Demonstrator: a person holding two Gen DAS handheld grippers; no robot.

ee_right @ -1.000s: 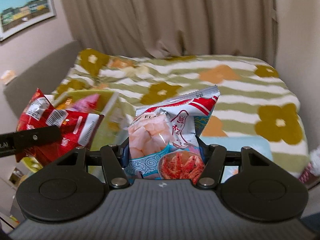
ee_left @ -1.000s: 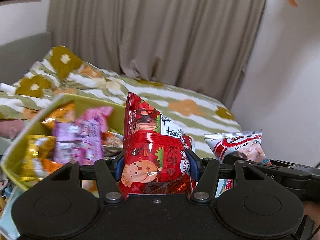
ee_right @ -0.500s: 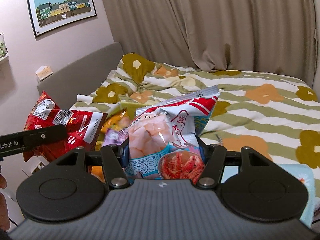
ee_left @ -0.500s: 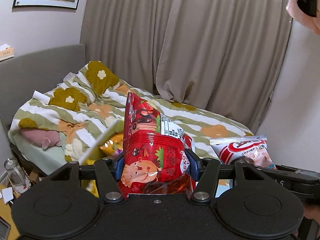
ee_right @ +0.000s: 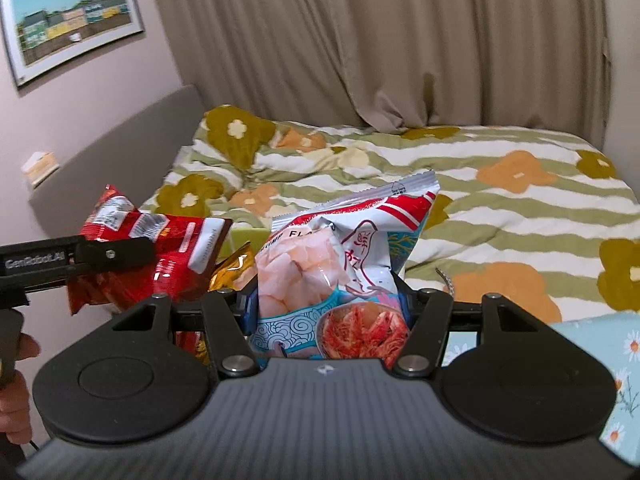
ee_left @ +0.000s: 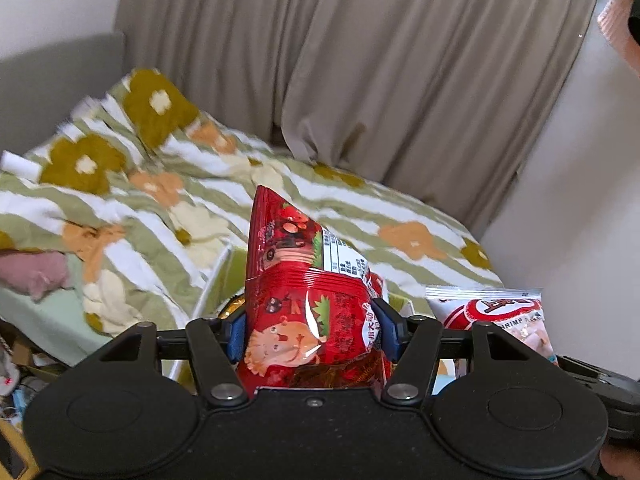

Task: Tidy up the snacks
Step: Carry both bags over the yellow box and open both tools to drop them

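Observation:
My left gripper (ee_left: 312, 332) is shut on a red snack bag (ee_left: 308, 296) with a cartoon face and holds it upright in the air. My right gripper (ee_right: 326, 304) is shut on a white and blue shrimp chip bag (ee_right: 340, 268), also upright. The red bag also shows at the left of the right wrist view (ee_right: 160, 256), and the shrimp bag at the right of the left wrist view (ee_left: 496, 316). The green snack bin's rim (ee_left: 224, 272) shows just behind the red bag, with an orange packet (ee_right: 236, 266) in it; most of the bin is hidden.
A bed with a green striped flower quilt (ee_right: 500, 200) fills the background under beige curtains (ee_left: 360, 60). A grey headboard (ee_right: 120, 160) and a framed picture (ee_right: 68, 16) are at the left. A light blue flowered cloth (ee_right: 600, 344) lies at the right.
Both grippers rose and tilted up from the bin, then tilted down a little. The bin's contents have mostly dropped out of sight. Both bags stay gripped.

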